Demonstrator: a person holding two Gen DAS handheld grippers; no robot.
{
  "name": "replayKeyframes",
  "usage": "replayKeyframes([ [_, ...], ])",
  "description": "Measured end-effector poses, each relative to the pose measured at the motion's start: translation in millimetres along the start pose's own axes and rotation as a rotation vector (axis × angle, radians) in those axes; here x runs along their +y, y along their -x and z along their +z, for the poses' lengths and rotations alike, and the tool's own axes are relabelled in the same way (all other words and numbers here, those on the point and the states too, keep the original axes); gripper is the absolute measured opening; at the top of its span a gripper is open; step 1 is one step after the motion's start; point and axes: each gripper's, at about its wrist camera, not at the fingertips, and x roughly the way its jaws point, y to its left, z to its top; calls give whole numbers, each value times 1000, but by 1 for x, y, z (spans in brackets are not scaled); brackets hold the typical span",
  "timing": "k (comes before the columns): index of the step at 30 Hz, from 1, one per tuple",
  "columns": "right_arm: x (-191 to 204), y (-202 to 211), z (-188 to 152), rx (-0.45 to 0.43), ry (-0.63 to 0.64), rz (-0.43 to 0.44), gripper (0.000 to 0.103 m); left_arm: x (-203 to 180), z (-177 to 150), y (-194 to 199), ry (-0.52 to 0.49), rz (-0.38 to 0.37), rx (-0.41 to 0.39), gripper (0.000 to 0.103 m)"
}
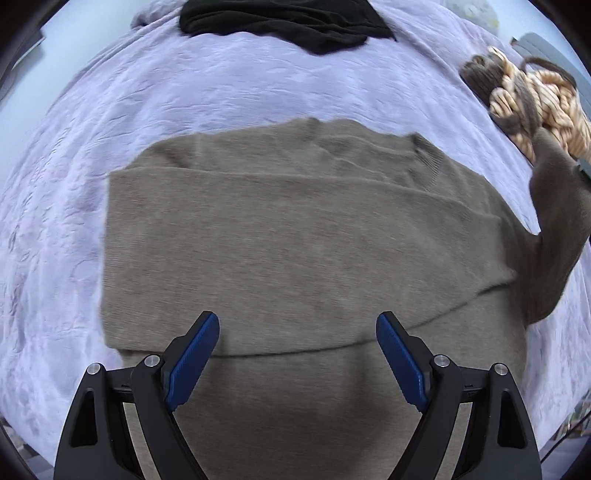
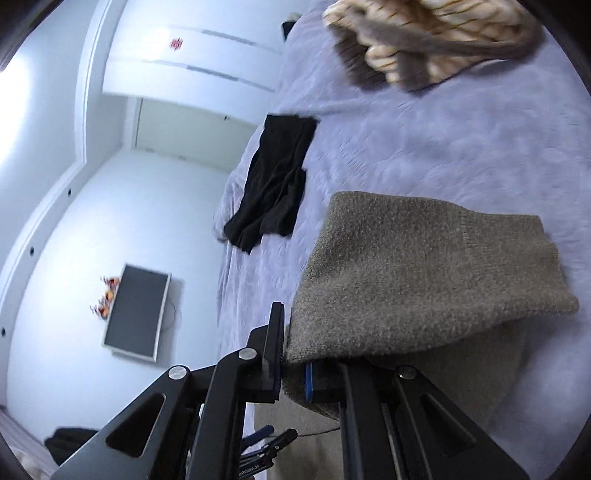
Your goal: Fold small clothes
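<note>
An olive-brown knit sweater (image 1: pixel 295 229) lies partly folded on the lavender bedspread (image 1: pixel 221 92). My left gripper (image 1: pixel 297 354) hovers over its near part, open, with nothing between the blue pads (image 1: pixel 195 354). One sleeve (image 1: pixel 554 229) rises off the bed at the right edge. In the right wrist view, that sleeve (image 2: pixel 424 266) drapes over my right gripper (image 2: pixel 291 365), which is shut on its cuff end. The fabric hides most of the right finger.
A black garment (image 1: pixel 280 22) (image 2: pixel 273 181) lies at the bed's far edge. A striped tan and grey garment (image 1: pixel 532 99) (image 2: pixel 436 40) sits in a heap at the right. Beyond the bed are white wardrobe doors (image 2: pixel 192 55) and a flat screen (image 2: pixel 136 314).
</note>
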Motion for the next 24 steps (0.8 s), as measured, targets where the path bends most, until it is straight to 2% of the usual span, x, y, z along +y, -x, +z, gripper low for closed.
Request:
replayKeyframes([
  [4,41,-76,-36,193,190,-57,10,29,1,-1,24,30,-16,87],
  [6,50,-116,-63,303,283,-126,10,43,1,-5,34,45,-13,87],
  [7,50,-131,-75,352,316,-165,14,50,0,-6,39,53,-10,87],
  [9,43,-162,-100,445,366,-287,14,61,-3,-12,43,74,-5,87],
  [10,35,-171,-109,484,364,-345,18,67,-4,-14,44,81,-2,87],
  [11,23,-175,-113,510,338,-391,30,72,-7,-16,46,83,3,87],
  [12,17,-173,-115,507,298,-389,37,79,-10,-18,51,88,11,87],
  [14,10,-159,-110,454,177,-323,63,90,-14,-22,66,92,21,87],
  [15,7,-150,-107,420,134,-312,65,95,-16,-24,83,75,28,87],
  [19,-15,-123,-78,250,-72,-286,65,111,-23,-21,124,37,33,87],
  [20,-29,-121,-68,212,-171,-264,59,112,-24,-19,119,41,27,87],
  [21,-39,-120,-64,181,-247,-244,49,113,-25,-16,116,44,20,87],
  [22,-44,-120,-59,159,-283,-239,21,115,-27,-12,116,45,14,87],
  [23,-39,-122,-55,155,-257,-257,12,120,-28,-8,118,45,6,87],
  [24,-25,-128,-53,160,-192,-273,12,124,-30,-5,123,48,1,87],
])
